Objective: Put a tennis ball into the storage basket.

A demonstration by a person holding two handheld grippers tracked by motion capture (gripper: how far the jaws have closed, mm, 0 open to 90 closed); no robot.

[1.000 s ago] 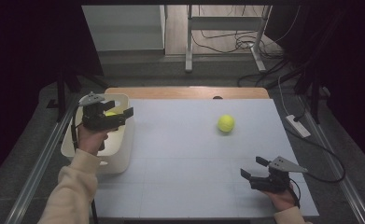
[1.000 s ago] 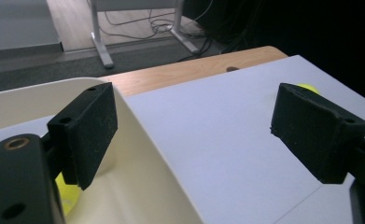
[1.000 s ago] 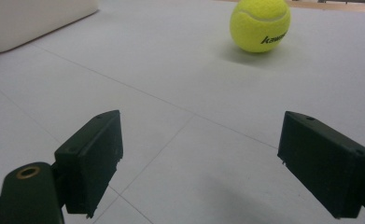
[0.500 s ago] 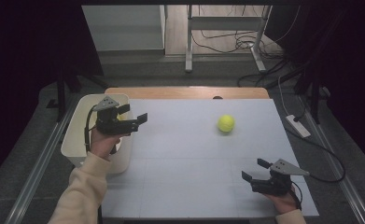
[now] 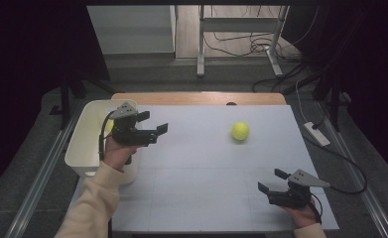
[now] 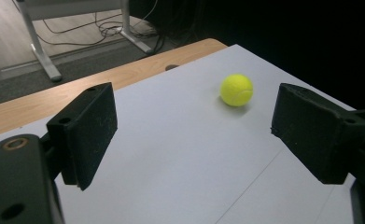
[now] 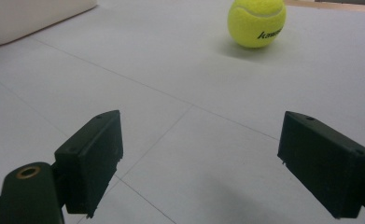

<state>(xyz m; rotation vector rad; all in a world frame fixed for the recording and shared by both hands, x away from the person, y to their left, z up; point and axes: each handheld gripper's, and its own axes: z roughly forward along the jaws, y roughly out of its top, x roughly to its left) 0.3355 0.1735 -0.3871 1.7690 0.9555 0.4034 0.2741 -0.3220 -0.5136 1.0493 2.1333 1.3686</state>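
Down close, the right gripper (image 5: 270,181) rests low on the white table (image 5: 196,198), jaws wide, nothing inside. Farther off, the left gripper (image 5: 153,124) hangs beside the white bin (image 5: 85,139), jaws apart, holding nothing. Beyond, 1 yellow tennis ball (image 5: 240,131) sits alone on the table.

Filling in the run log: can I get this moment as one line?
left claw: open, empty, beside bin | right claw: open, empty | tennis ball: on table, untouched
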